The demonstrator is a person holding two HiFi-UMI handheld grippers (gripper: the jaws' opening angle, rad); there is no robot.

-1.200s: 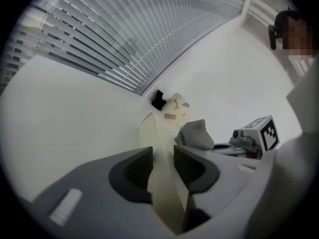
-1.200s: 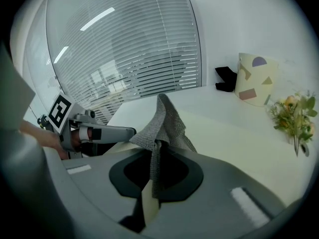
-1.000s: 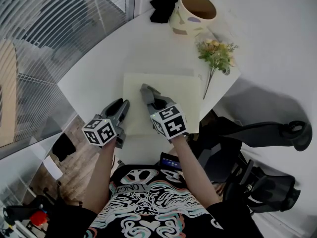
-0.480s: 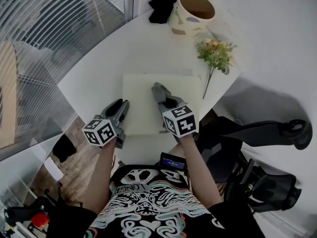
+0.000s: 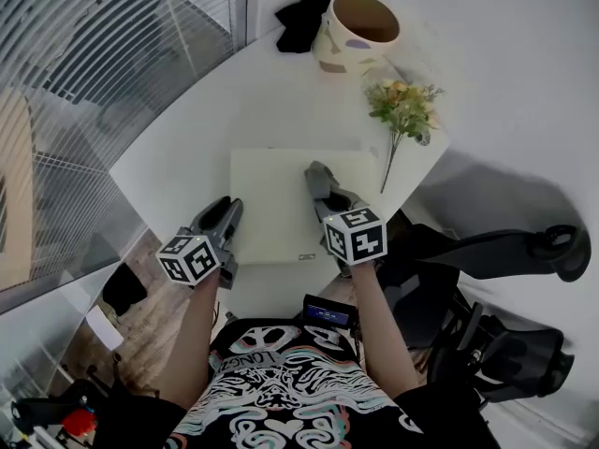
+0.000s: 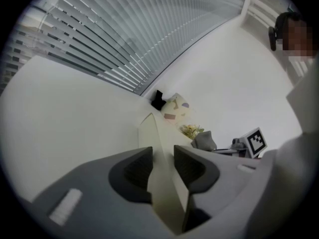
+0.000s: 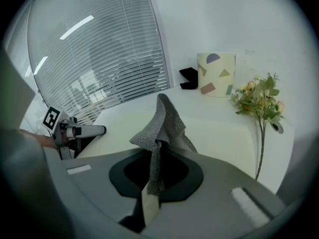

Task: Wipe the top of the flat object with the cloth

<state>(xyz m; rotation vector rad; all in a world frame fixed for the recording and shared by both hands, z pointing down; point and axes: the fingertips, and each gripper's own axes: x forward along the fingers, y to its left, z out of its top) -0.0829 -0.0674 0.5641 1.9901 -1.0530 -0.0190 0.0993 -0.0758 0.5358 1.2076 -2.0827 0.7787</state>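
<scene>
A cream flat board (image 5: pixel 276 209) lies on the round white table (image 5: pixel 187 129). My left gripper (image 5: pixel 227 215) is shut on the board's left edge; in the left gripper view the board (image 6: pixel 158 148) runs edge-on between the two pads. My right gripper (image 5: pixel 319 178) is over the right part of the board, shut on a grey mesh cloth (image 7: pixel 160 126) that bunches out in front of its jaws above the board (image 7: pixel 219 133). The left gripper view also shows the cloth (image 6: pixel 204 140) resting on the board's top.
At the far end of the table stand a patterned pot (image 5: pixel 356 26) and a black item (image 5: pixel 301 19). A flower sprig (image 5: pixel 402 110) lies just right of the board. An office chair (image 5: pixel 505 251) sits off the table's right edge; window blinds are at the left.
My right gripper has slid to the right across the board with the cloth. The left gripper has kept its hold on the board's edge.
</scene>
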